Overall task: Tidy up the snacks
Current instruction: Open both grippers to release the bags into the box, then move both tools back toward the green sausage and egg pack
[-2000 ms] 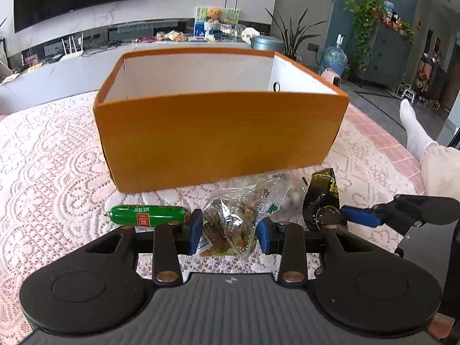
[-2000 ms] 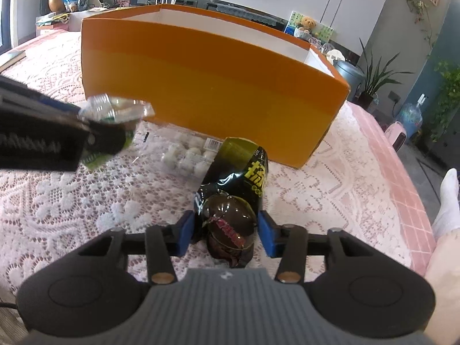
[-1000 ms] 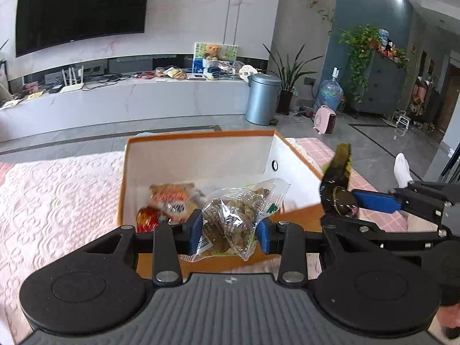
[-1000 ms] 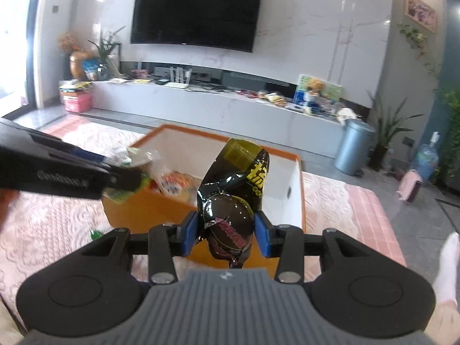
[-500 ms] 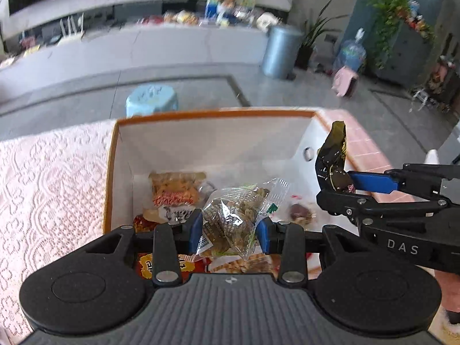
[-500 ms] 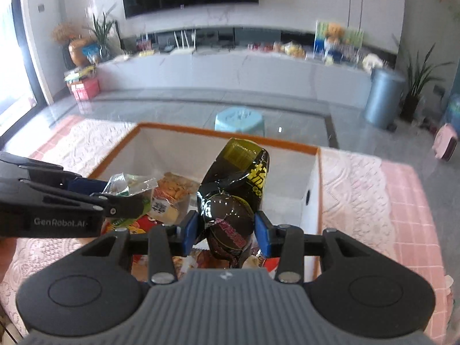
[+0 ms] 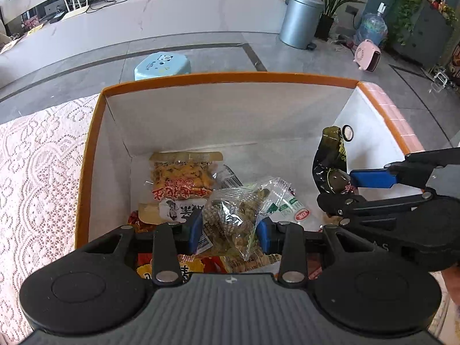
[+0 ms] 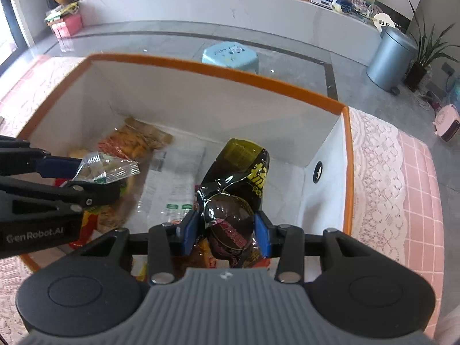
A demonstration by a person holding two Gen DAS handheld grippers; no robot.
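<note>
Both grippers hang over the open orange box [image 7: 230, 77] [image 8: 201, 69], pointing down into it. My left gripper [image 7: 229, 225] is shut on a clear packet of brown snacks [image 7: 238, 212]; the right wrist view shows that packet [image 8: 106, 168] at the left. My right gripper [image 8: 225, 228] is shut on a glossy black snack bag [image 8: 238, 187], and the left wrist view shows this bag [image 7: 333, 158] by the box's right wall. Several snack packets lie on the box floor, among them an orange one [image 7: 184, 178] [image 8: 135, 141].
The box stands on a pink lace tablecloth [image 7: 37, 166] [image 8: 382, 155]. Its right wall has a round handle hole [image 8: 317, 169]. Beyond the table are a light blue stool [image 7: 162, 64], a grey bin [image 7: 302, 20] and a long white counter.
Both grippers have come forward over the box and tilted downward, carrying their packets from outside its front wall to above the snacks inside. Neither grip has changed.
</note>
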